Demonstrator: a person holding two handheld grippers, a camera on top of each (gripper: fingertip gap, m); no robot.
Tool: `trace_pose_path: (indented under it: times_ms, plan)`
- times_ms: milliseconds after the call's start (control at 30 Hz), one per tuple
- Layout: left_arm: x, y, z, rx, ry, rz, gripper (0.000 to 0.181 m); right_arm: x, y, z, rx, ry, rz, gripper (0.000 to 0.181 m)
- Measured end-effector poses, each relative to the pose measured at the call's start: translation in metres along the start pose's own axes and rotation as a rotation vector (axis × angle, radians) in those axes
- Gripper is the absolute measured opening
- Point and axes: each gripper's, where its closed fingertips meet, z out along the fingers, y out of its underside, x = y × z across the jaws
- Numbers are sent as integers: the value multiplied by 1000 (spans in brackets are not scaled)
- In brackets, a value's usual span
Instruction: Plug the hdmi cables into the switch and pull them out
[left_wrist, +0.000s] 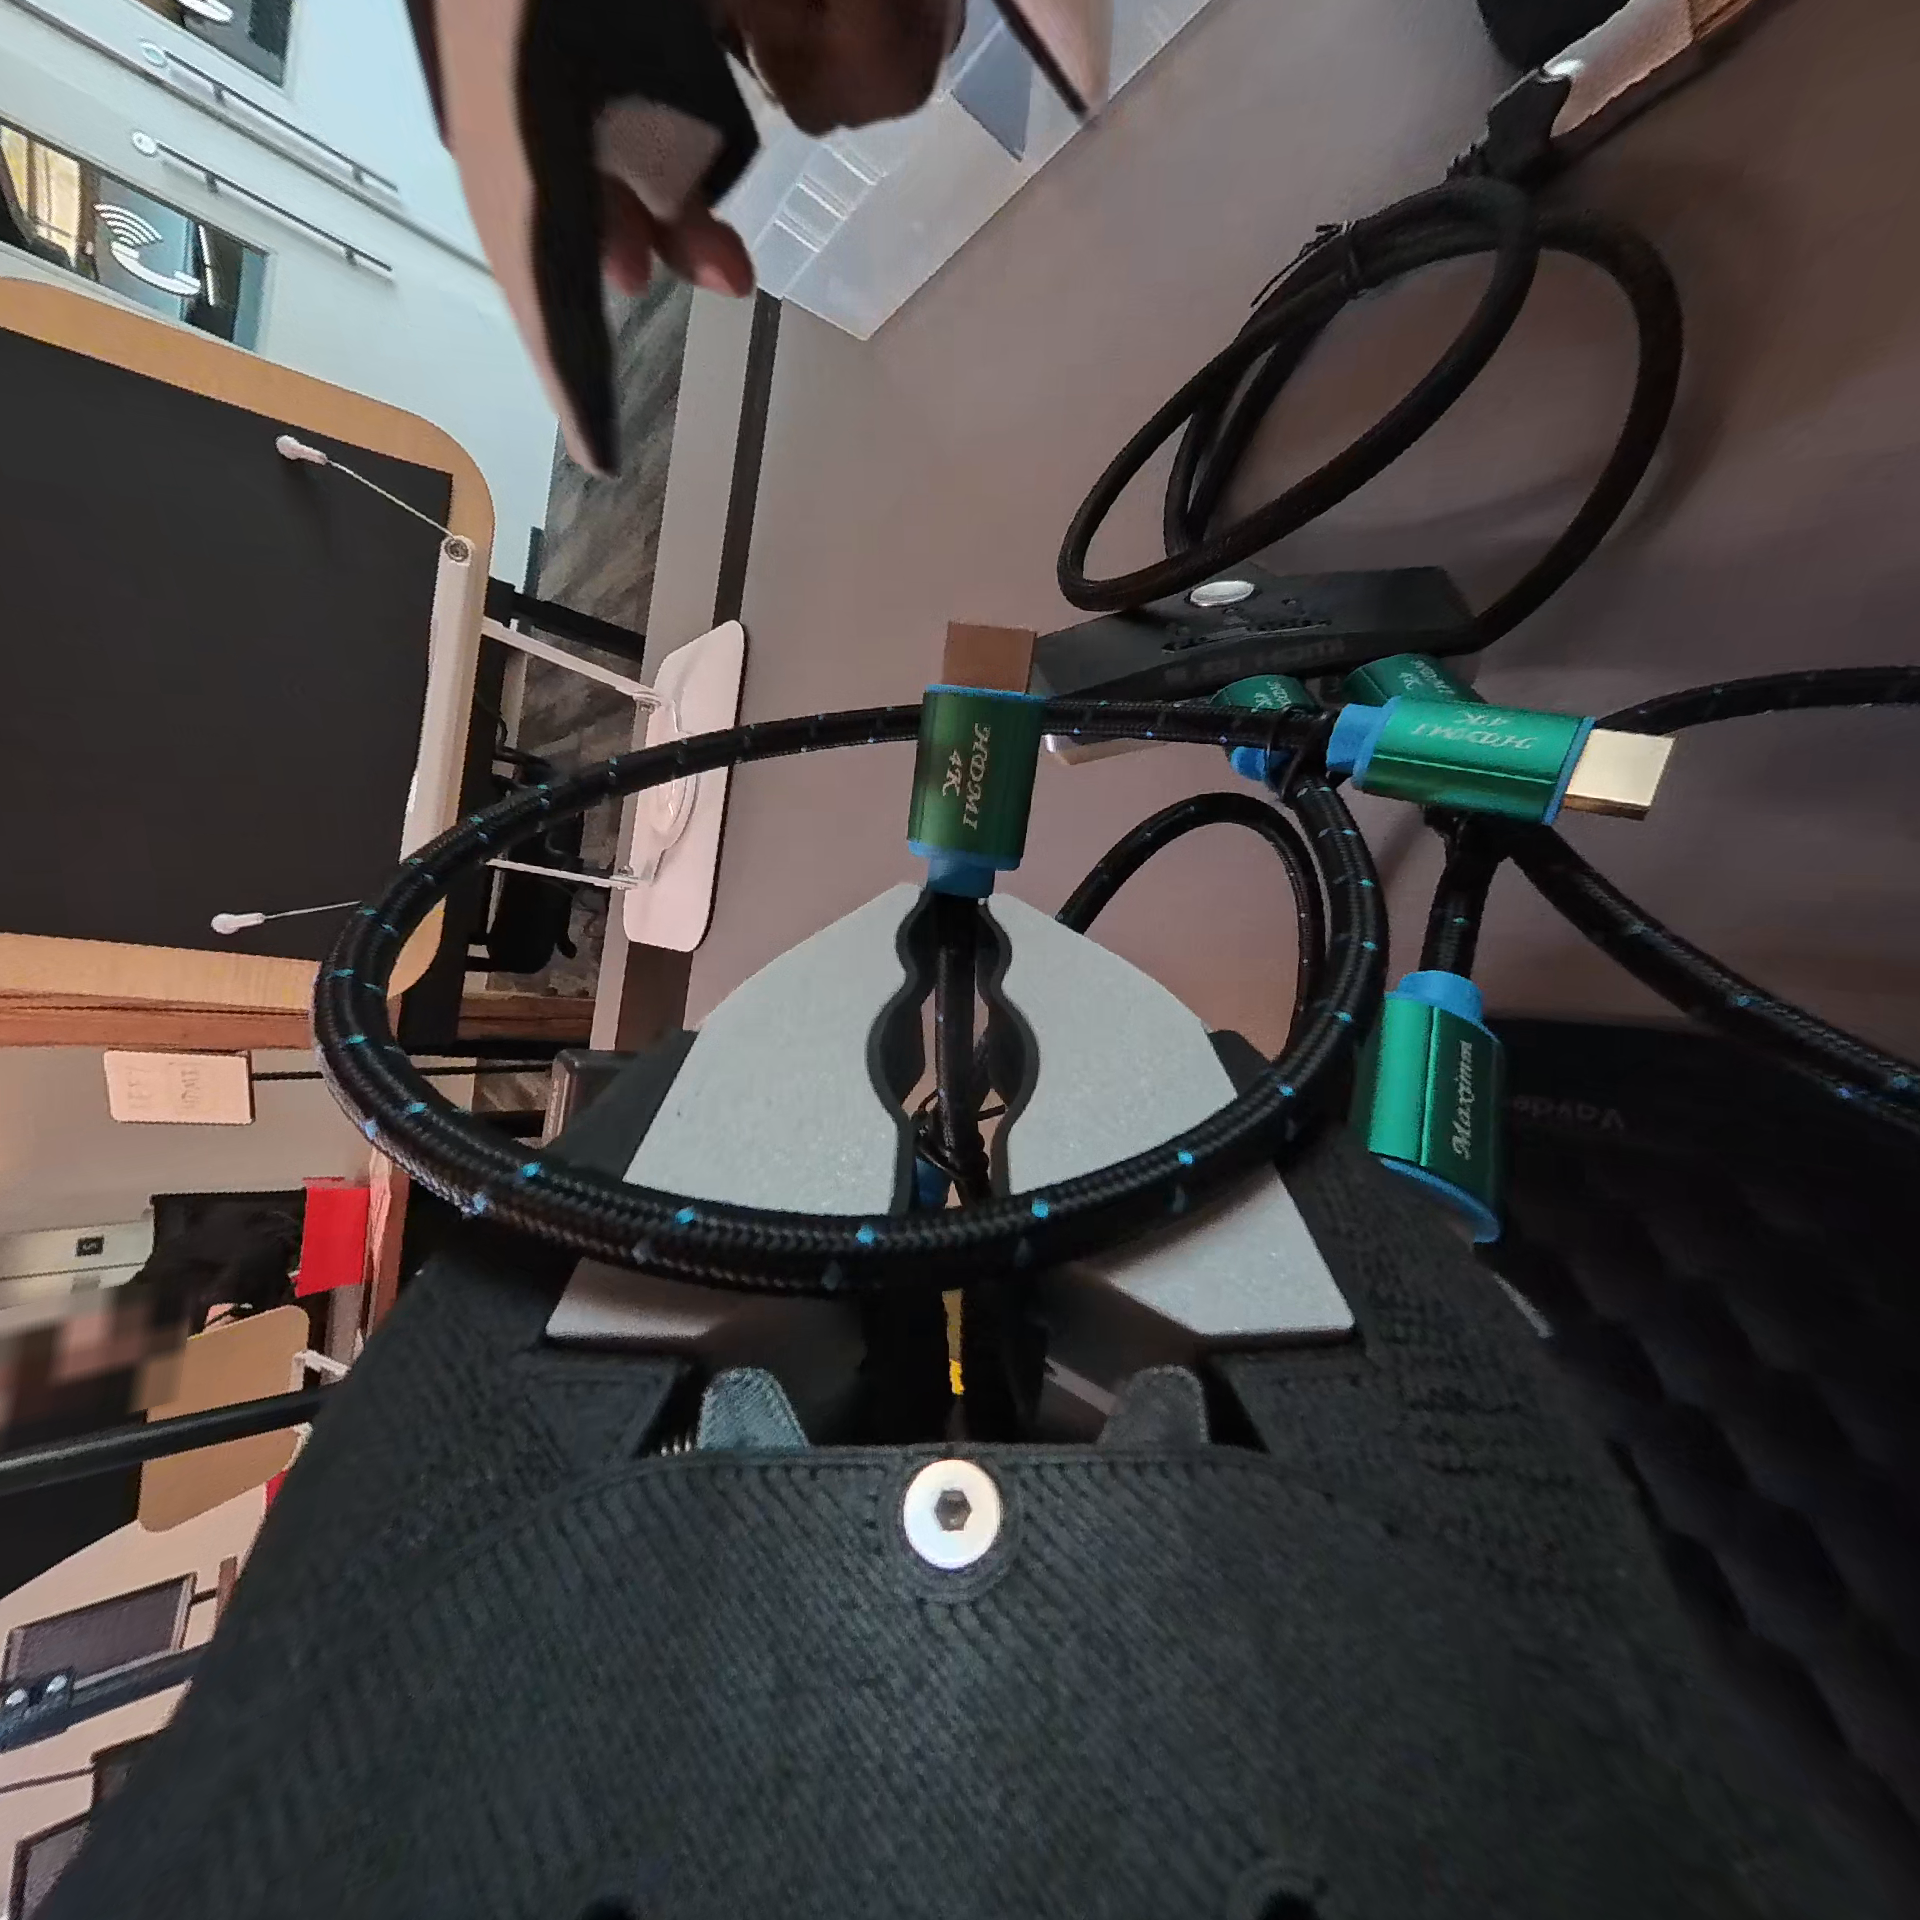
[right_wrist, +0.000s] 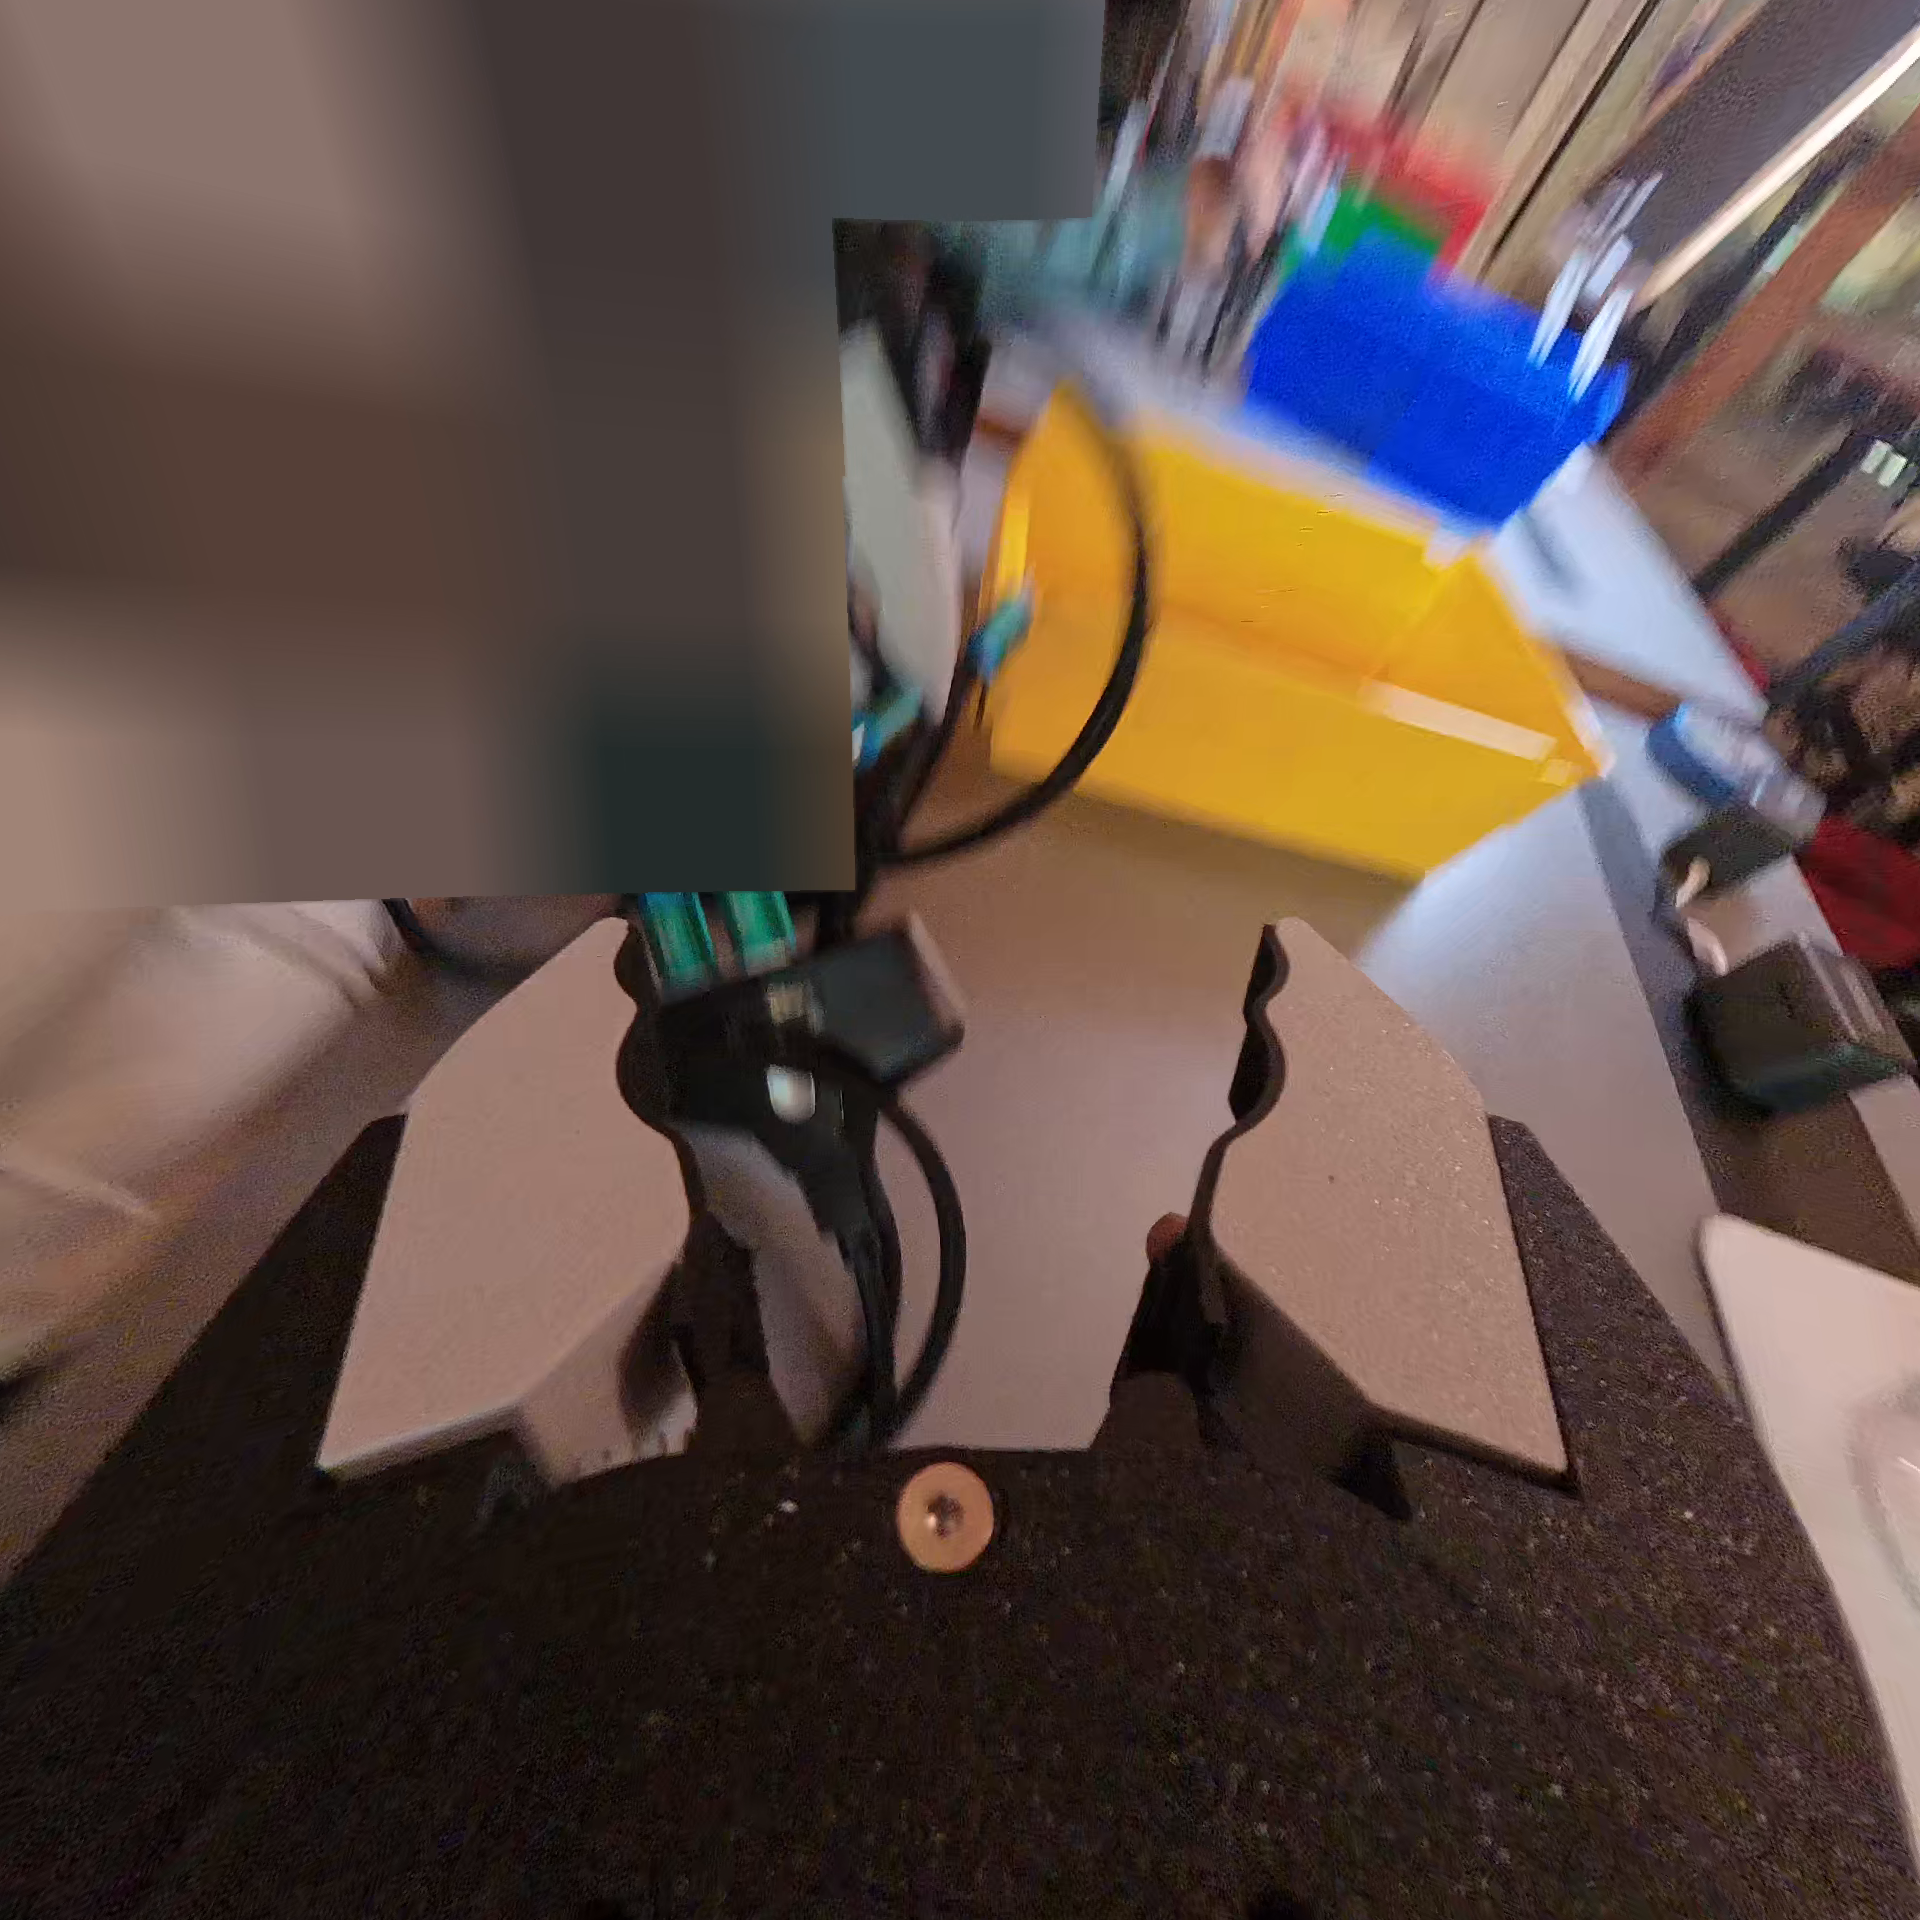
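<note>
Both my wrist cams look forward along my jaws, close; both catch the switch (left_wrist: 1247, 634) (right_wrist: 873, 1003).

Two handheld grippers, black printed bodies with grey fingers.

Left gripper (left_wrist: 951, 914): coarse-layered black shell, grey fingers (left_wrist: 790, 1060) with wavy black-edged insides, white hex screw (left_wrist: 951, 1515). Right gripper (right_wrist: 945, 1049): speckled black shell, same grey fingers (right_wrist: 1371, 1143), brass cross-head screw (right_wrist: 943, 1517).

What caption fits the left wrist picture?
Left gripper clamps a braided cable behind its green plug, near the black switch.
</note>
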Motion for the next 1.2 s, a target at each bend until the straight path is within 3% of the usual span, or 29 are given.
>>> trace_pose_path:
  times_ms: [67,100,233,267,300,367,500,600,633,700,833,933,1067,1200]
  plan:
    - [0,0,0,-2,2,2,7,-12,36,25,-248,-4,-134,112]
    - [0,0,0,-4,4,4,7,-17,42,32,-295,-24,-169,108]
    - [0,0,0,-7,4,13,7,10,18,26,-259,100,-261,62]
    - [0,0,-1,-8,5,15,7,10,14,22,-243,71,-265,55]
    - [0,1,-1,-10,5,16,7,6,17,19,-257,11,-259,54]
    - [0,2,-1,-12,5,14,6,-5,45,18,-398,-108,-227,74]
    - [-1,2,1,-12,-2,1,7,-27,96,43,-557,-153,-301,94]
    - [-1,2,1,-15,-5,0,6,-28,111,66,-541,-59,-386,97]
    - [-1,2,1,-17,-6,0,6,-25,112,71,-520,-13,-404,87]
    - [-1,3,0,-20,-7,-5,6,-26,118,75,-495,12,-398,44]
    - [-4,10,0,-57,-28,-19,6,-26,116,76,-422,75,-397,40]
    - [-17,29,-1,-186,-105,-16,6,-28,106,72,-336,77,-403,39]
    - [-35,60,-4,-386,-231,96,6,-25,109,64,-358,84,-380,39]
    - [-33,66,4,-498,-221,257,6,-33,90,62,-286,45,-368,38]
